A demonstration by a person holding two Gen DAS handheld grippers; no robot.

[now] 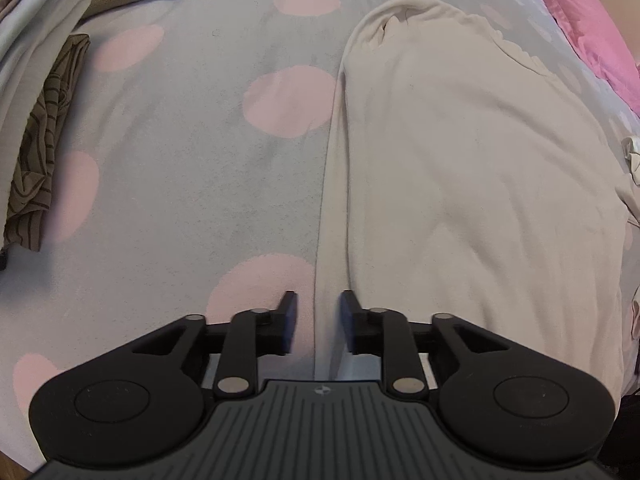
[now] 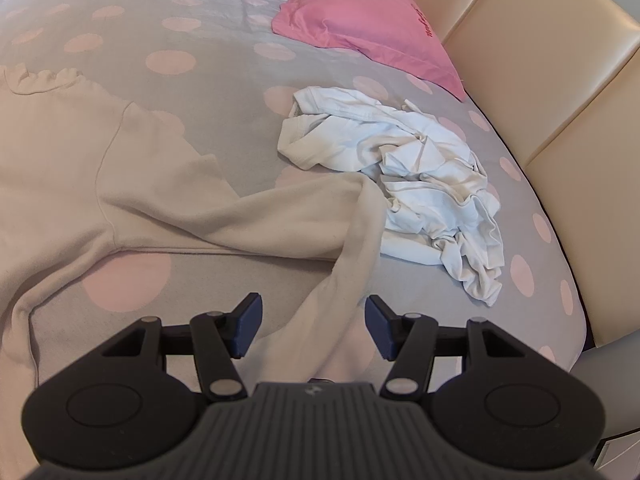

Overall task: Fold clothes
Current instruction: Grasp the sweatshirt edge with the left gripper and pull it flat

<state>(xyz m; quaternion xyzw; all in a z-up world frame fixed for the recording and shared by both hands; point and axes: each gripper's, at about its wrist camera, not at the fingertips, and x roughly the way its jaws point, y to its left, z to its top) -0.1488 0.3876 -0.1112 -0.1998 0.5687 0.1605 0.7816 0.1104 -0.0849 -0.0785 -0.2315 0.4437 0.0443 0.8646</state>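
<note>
Nearest in the left wrist view, the left hand-held gripper is seen with its fingers spread a little apart, straddling the long left edge of a cream sweatshirt that is laid out on the bed. Whether the edge is touched by either finger cannot be told; nothing is pinched.

In the right wrist view, the right hand-held gripper is held wide apart, and the cuff end of the sweatshirt's sleeve is seen lying between its fingers, not clamped. The sleeve is stretched out sideways from the body of the garment and bent back toward the camera, its far part resting against a crumpled white garment that is heaped just beside it.

The step in hand is judged to be the handling of this sleeve: it fits a sleeve about to be gripped for folding across the body, and equally one just let go. Only this much is settled: the body is spread flat, and the right sleeve is not folded in.

Farther off, at the left edge of the bed, a brown striped garment and pale folded pieces are seen stacked. At the far end a pink pillow is set against the padded headboard.
</note>
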